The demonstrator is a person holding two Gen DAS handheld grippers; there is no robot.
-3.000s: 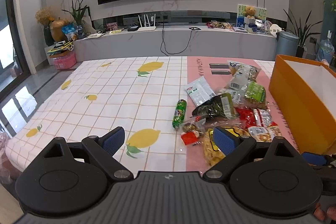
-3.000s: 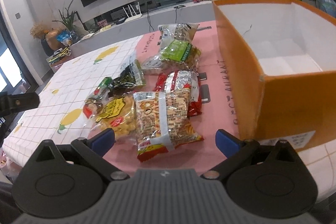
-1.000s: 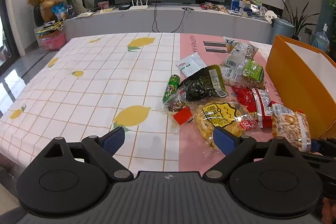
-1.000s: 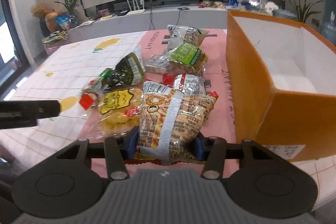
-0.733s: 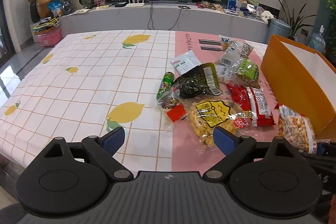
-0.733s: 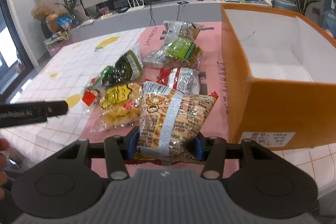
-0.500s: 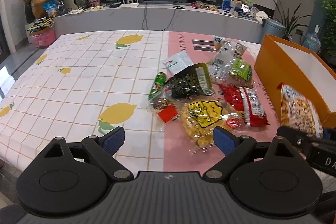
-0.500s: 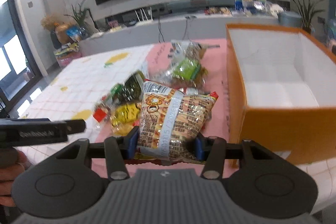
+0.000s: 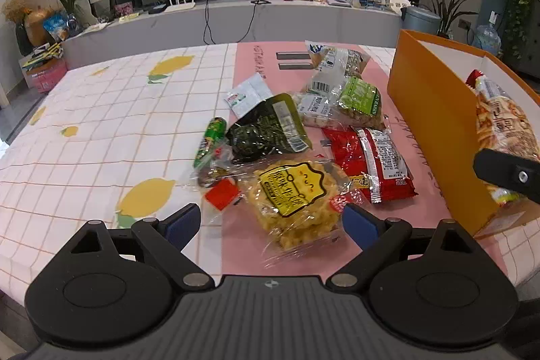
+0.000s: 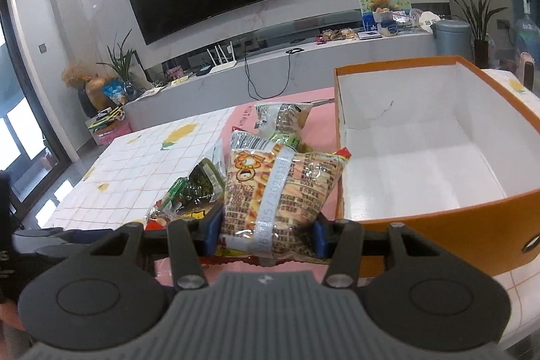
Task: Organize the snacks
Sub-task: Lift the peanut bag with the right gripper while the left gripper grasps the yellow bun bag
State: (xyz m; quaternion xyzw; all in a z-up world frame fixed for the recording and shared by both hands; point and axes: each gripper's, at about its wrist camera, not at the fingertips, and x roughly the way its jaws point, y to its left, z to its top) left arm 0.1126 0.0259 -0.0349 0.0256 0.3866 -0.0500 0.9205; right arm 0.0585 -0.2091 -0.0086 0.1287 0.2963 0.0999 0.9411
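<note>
right gripper [image 10: 266, 233] is clamping the striped snack bag [image 10: 280, 188], level with the orange box [image 10: 438, 215] rim | left gripper [image 9: 270, 221] is gaping empty left of the box | risk: puffy bag is likely slipping or snagging the box's near wall

Orange-striped snack bag [image 10: 280, 188] upright, lifted off table, at near-left corner of orange box [image 10: 435, 211], which is open, white inside, empty. Loose pile left of box: yellow puff bag [image 9: 293, 191], red packet [image 9: 371, 164], dark green pouch [image 9: 266, 127], green-label bag [image 9: 357, 100].
</note>
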